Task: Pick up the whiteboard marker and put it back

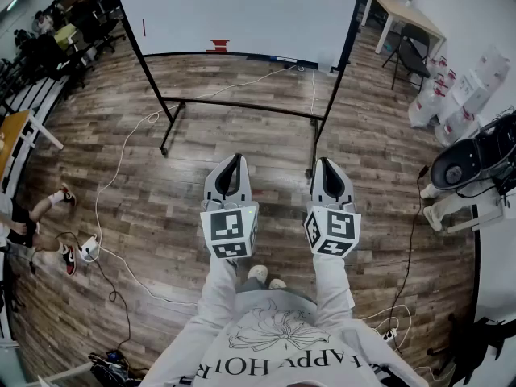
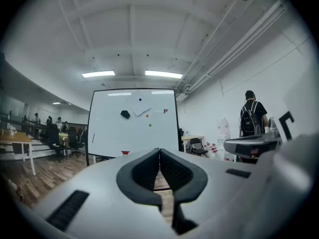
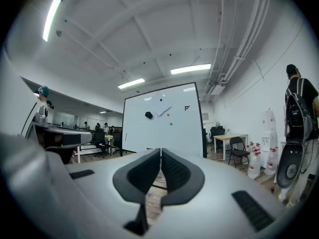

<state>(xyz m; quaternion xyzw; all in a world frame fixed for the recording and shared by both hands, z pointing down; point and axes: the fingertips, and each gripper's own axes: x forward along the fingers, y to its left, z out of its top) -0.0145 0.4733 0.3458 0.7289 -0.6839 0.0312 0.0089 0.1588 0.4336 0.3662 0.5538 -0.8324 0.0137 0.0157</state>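
A white whiteboard [image 1: 242,10] on a black wheeled stand [image 1: 242,105] faces me across the wood floor. It also shows in the left gripper view [image 2: 112,133] and the right gripper view [image 3: 159,131]. On it are a black eraser [image 2: 125,114], a pale slanted stick [image 2: 142,113], coloured dots and a thin dark stick [image 1: 144,28] near its left edge; which is the marker I cannot tell. A small red thing [image 1: 218,47] lies on the ledge. My left gripper [image 1: 236,158] and right gripper [image 1: 324,161] are held level side by side, well short of the board, both shut and empty.
White cables [image 1: 121,160] trail over the floor at left and under the stand. A wooden table [image 1: 403,10] and black chair [image 1: 413,51] stand at back right, with white bottles [image 1: 451,95] and a machine [image 1: 476,164] nearer. A person sits at far left [image 1: 32,224]; another with a backpack [image 2: 250,118] stands right.
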